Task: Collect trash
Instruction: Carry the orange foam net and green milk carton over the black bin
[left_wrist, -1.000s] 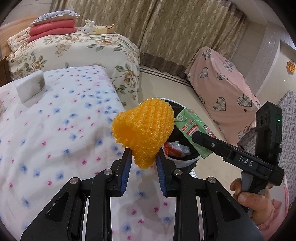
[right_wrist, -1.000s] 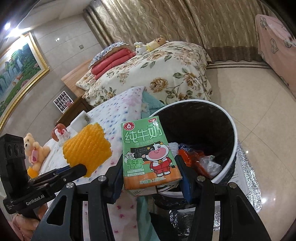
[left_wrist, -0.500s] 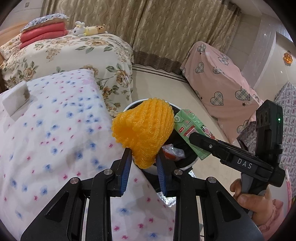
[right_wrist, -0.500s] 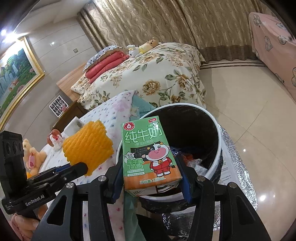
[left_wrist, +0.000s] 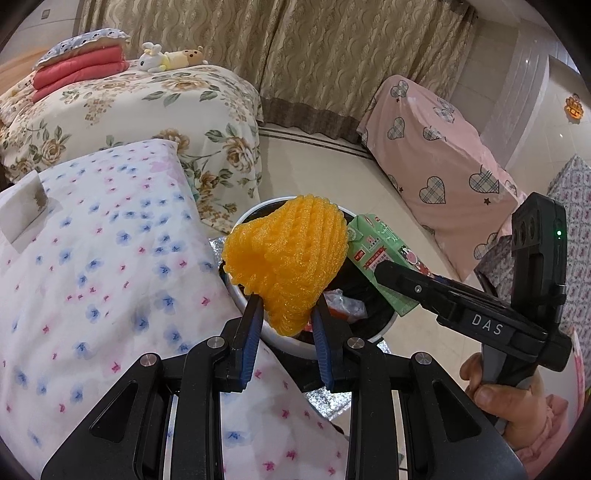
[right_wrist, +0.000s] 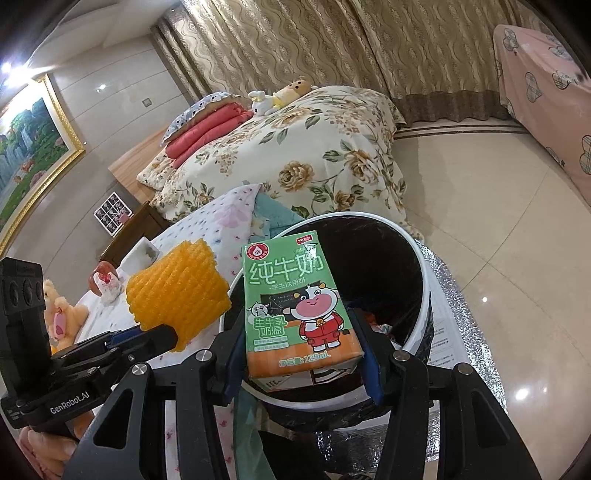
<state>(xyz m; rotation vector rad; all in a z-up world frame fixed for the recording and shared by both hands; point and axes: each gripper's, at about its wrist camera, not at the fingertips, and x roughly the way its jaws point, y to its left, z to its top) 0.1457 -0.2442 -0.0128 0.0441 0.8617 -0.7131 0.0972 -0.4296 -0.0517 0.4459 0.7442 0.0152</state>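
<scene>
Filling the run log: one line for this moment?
left gripper: holds orange foam net | right gripper: holds milk carton | both over trash bin

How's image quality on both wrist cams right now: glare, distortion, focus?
Left wrist view: even light, no glare; strong fisheye bend and dark corners; foam net in the left tool is sharp. Right wrist view: bright spots glare on the glossy floor and a ceiling light flares at upper left; milk carton in the right tool prints legibly; bin interior is very dark.

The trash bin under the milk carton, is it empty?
No, the right wrist view shows the trash bin already holding crumpled wrappers behind the milk carton.
</scene>
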